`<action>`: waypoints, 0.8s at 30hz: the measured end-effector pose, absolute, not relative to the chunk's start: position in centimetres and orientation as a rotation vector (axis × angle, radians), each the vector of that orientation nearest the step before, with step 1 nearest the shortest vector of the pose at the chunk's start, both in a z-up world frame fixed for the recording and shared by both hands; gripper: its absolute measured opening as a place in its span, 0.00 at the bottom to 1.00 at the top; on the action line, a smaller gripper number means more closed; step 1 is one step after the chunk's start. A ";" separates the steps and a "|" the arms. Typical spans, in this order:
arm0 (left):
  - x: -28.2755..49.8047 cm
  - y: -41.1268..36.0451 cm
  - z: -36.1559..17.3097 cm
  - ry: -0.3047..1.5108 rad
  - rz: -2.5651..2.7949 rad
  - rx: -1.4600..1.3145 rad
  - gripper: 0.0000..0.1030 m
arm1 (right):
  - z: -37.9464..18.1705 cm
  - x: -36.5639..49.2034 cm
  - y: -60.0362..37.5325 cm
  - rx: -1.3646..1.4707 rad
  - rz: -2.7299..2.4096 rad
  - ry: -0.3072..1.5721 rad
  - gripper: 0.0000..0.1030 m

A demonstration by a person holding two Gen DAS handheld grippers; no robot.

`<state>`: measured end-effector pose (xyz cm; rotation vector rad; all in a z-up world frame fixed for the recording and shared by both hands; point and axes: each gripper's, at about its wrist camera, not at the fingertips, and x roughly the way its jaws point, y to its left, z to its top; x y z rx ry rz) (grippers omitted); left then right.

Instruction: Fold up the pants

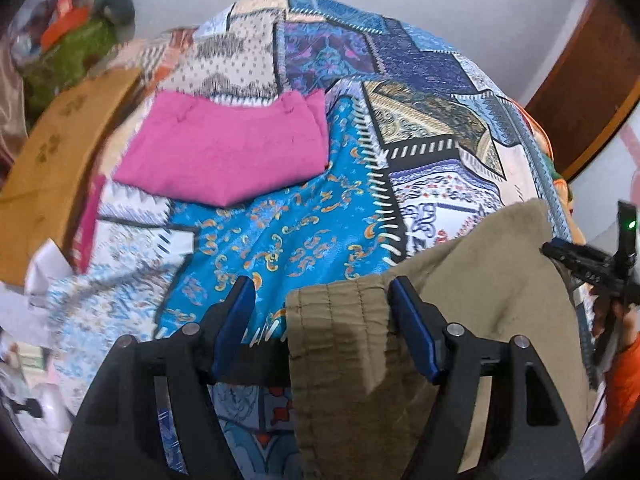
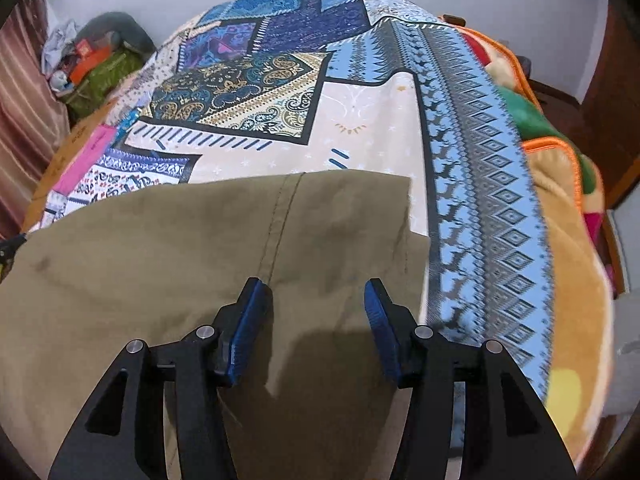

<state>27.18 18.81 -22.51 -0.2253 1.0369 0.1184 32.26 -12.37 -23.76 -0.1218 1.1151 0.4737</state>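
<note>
Left gripper (image 1: 322,296) is hovering with jaws spread wide over the waistband end of the olive pants (image 1: 460,280) — the right pad is touching the fabric, nothing is clamped. Right gripper (image 2: 318,300) is standing about half open above the pants (image 2: 200,240), a stitched seam running between its pads — no hold. The pants are lying flat on the patterned bedspread (image 1: 280,220). A folded pink garment (image 1: 228,152) is sitting farther up the bed.
</note>
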 end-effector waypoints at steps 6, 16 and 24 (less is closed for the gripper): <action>25.5 16.1 -19.0 0.973 0.039 -0.145 0.70 | -19.1 29.2 -11.0 -0.086 0.574 1.041 0.47; 24.7 10.7 -21.6 1.067 -0.030 -0.080 0.80 | -18.8 24.0 -3.5 -0.137 0.773 1.095 0.61; 21.5 9.3 -22.9 1.032 0.026 0.078 0.89 | -20.6 20.5 -5.3 -0.240 0.725 1.109 0.62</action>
